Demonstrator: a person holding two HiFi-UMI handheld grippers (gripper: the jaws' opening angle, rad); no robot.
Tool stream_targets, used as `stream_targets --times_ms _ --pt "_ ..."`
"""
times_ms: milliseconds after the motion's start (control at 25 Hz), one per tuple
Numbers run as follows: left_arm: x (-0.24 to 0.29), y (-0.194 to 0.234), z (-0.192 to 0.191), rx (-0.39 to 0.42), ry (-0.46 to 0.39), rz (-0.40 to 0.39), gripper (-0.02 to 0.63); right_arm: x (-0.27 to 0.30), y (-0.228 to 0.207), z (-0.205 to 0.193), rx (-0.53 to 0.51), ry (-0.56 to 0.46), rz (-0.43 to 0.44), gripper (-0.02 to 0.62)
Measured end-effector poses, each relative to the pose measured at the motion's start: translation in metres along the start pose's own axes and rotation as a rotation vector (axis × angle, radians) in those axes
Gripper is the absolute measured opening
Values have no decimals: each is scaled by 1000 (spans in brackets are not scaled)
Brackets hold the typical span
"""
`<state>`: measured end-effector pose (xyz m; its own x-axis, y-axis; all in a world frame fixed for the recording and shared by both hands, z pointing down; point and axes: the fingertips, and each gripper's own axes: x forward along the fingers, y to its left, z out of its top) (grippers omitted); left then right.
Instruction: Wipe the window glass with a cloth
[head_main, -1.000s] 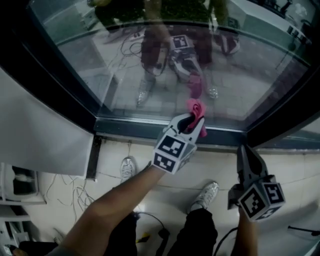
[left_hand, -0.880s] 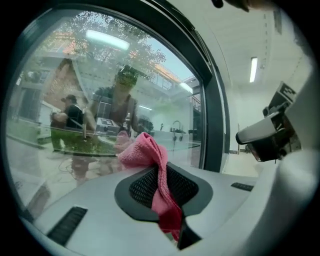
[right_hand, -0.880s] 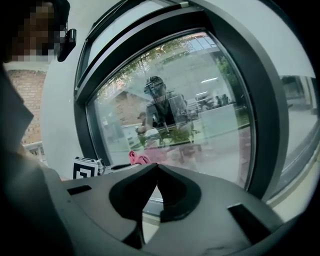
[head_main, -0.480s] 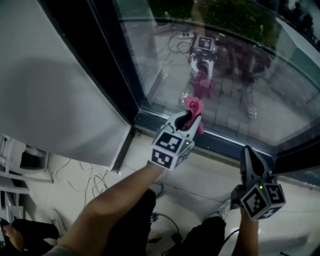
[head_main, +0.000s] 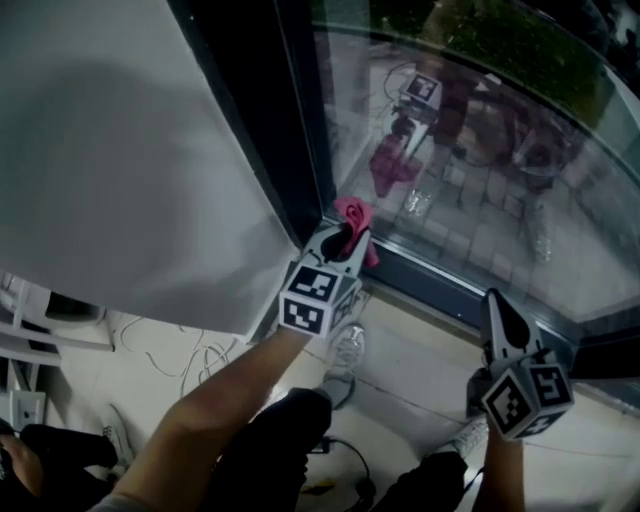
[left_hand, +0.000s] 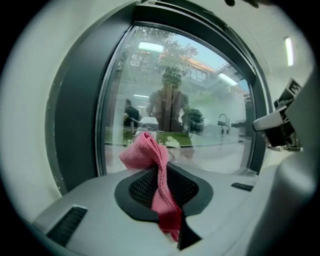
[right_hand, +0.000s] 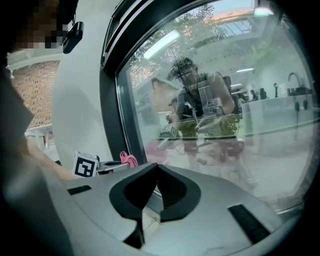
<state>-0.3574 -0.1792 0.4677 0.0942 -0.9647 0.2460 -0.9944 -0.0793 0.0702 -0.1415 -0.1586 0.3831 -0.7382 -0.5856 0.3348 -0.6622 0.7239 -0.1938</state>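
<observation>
My left gripper (head_main: 345, 232) has its jaws clamped on a pink cloth (head_main: 352, 213). A bunched end of the cloth sticks out past the tips and the rest trails back between the jaws. It is held up at the lower left corner of the window glass (head_main: 480, 150), right where the upright and the bottom bar of the dark frame (head_main: 262, 110) meet. From the head view the cloth looks pressed to the pane, but I cannot be sure it touches.

My right gripper (head_main: 495, 302) hangs lower and to the right, well apart from the cloth. Its jaws are closed together with nothing between them, pointing toward the bottom bar of the frame.

The glass is large and shows a faint reflection (head_main: 395, 165) of the pink cloth and of a standing person. Beyond it are paving and green plants. A plain white wall (head_main: 110, 150) runs along the left of the frame. Below me is a pale floor (head_main: 420, 365), with thin cables (head_main: 190, 355) lying loose near the wall and a light shoe (head_main: 347, 346) under my left arm.
</observation>
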Motion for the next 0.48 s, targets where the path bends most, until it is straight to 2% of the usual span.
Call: stream_targets --times_ms 200,480 --pt "8 48 -28 -22 25 94 51 16 3 -18 -16 49 20 8" --pt "31 81 -66 -16 75 175 51 31 -16 -34 -26 86 29 8"
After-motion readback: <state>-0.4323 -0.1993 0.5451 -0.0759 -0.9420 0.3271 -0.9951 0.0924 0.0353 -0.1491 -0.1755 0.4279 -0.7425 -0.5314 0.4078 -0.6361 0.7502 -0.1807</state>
